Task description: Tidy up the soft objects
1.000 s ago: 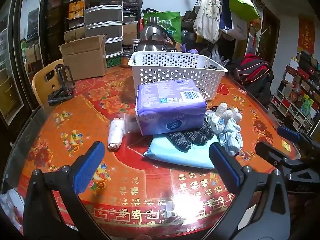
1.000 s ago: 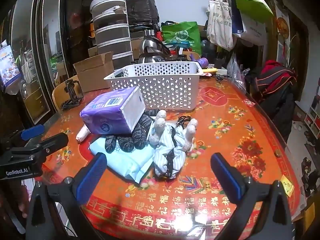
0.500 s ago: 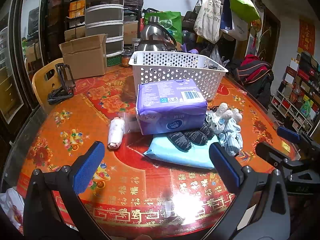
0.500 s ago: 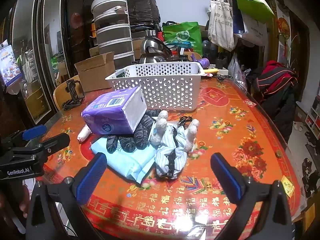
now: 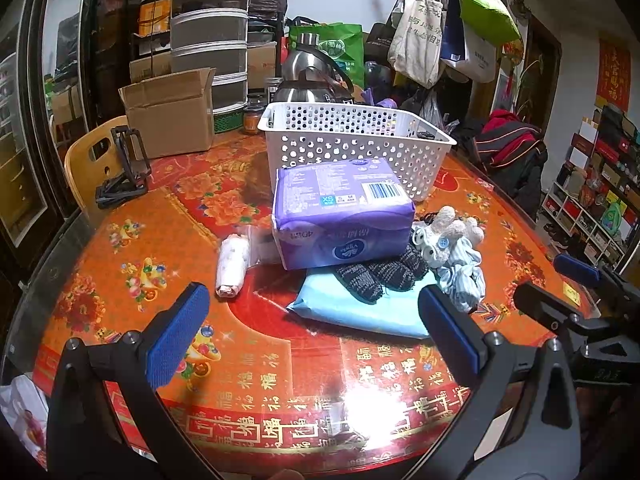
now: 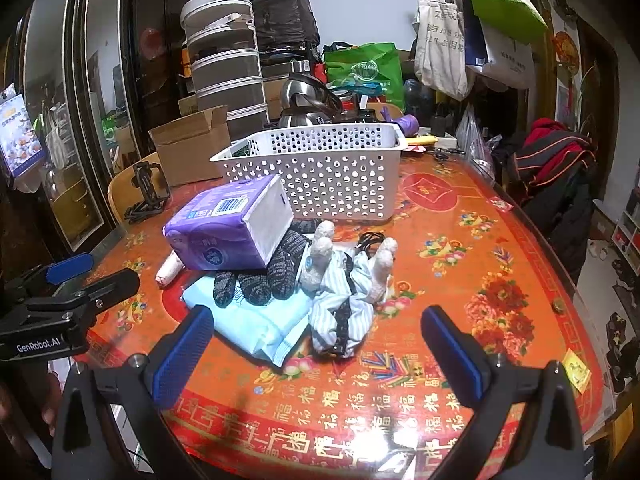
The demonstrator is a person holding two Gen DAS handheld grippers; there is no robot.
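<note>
A purple soft pack [image 5: 340, 212] [image 6: 232, 230] lies on dark knitted gloves [image 5: 380, 274] [image 6: 260, 276] and a light blue flat pack [image 5: 352, 308] [image 6: 256, 320]. Beside them sits a striped cloth bundle with white fuzzy ears [image 5: 456, 252] [image 6: 344, 280]. A small white roll [image 5: 232, 266] [image 6: 170, 270] lies left of the pile. Behind stands a white perforated basket [image 5: 352, 140] [image 6: 320, 168]. My left gripper [image 5: 312, 332] is open and hovers short of the pile. My right gripper [image 6: 316, 352] is open too, near the striped bundle, touching nothing.
The round table [image 5: 240, 380] has a red patterned glass top. A cardboard box [image 5: 170, 114], a black phone stand [image 5: 124, 172], a kettle [image 5: 308, 76] and stacked drawers [image 5: 208, 32] stand at the back. A yellow chair [image 5: 84, 168] is at the left edge.
Both grippers have drifted very slightly; the pile sits a touch lower in the views. Nothing was taken hold of or let go.
</note>
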